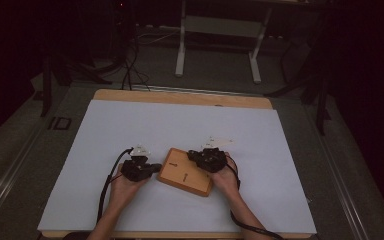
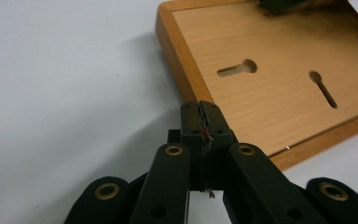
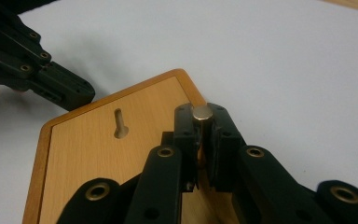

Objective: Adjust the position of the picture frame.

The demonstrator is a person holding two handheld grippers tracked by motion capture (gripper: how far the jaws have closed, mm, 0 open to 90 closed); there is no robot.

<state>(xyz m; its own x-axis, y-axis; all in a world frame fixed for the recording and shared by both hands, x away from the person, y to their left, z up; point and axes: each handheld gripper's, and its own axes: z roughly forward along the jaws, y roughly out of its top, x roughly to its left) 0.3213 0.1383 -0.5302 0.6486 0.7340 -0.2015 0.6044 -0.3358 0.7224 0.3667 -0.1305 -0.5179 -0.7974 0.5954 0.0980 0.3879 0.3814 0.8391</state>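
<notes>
While right gripper (image 3: 203, 122) clamps peg (image 3: 203, 112), board (image 1: 186, 172) lies mid-table.

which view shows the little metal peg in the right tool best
The right gripper view: the metal peg stands close up, clamped between the right tool jaws above the wooden board. In the high view it is too small to tell.
</notes>
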